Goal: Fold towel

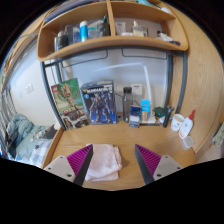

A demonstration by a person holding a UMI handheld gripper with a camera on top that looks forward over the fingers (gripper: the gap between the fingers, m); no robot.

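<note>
A white towel (pixel 103 162) lies folded into a small bundle on the wooden desk (pixel 125 137). It rests between my fingers, close to the left finger (pixel 72 160), with bare wood between it and the right finger (pixel 150 160). My gripper (pixel 112 163) is open and hovers over the towel. Neither finger presses on the cloth.
At the back of the desk stand two boxes with pictures (pixel 70 100), small bottles (pixel 137 112) and a white spray bottle (pixel 183 124) at the right. A wooden shelf (pixel 105 35) with items hangs above. A chair with clothes (pixel 22 135) is to the left.
</note>
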